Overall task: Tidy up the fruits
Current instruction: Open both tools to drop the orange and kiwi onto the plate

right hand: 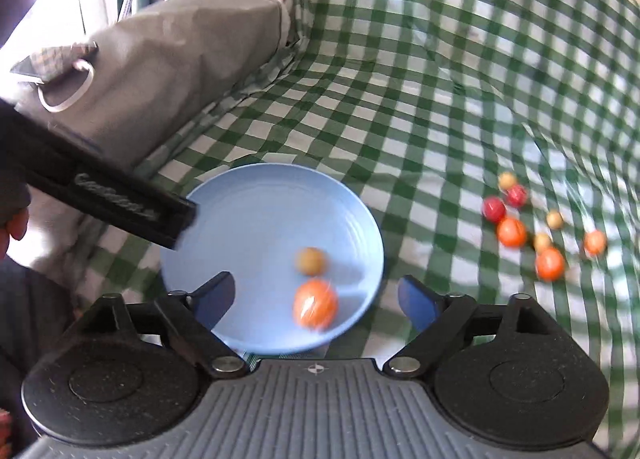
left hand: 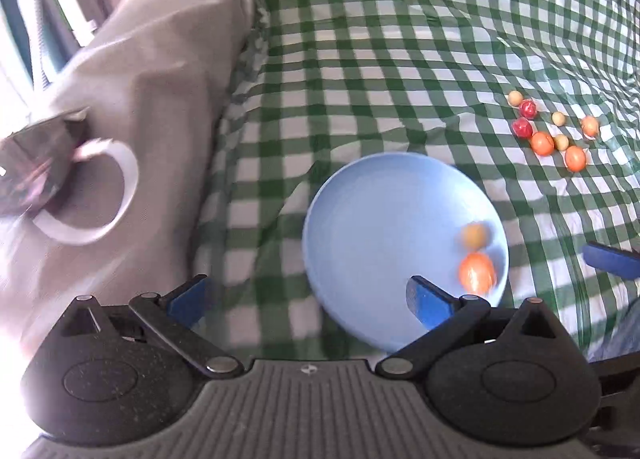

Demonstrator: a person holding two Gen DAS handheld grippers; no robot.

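Right wrist: both grippers' fingers (right hand: 218,297) wide; plate (right hand: 248,203) holds two fruits, seemingly eight outside.

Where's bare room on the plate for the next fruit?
The plate's far and left parts are bare. Its near right is taken by the orange fruit and the yellow one. Cloth between plate and loose fruit cluster is clear.

One blue plate (right hand: 256,211) is counted, with two fruits seen on it: one orange fruit (right hand: 315,304) and one small tan fruit (right hand: 310,260). Out on the checked cloth (right hand: 400,107), eight more are tallied: three orange (right hand: 511,232), two red (right hand: 493,208), three small tan (right hand: 554,219).
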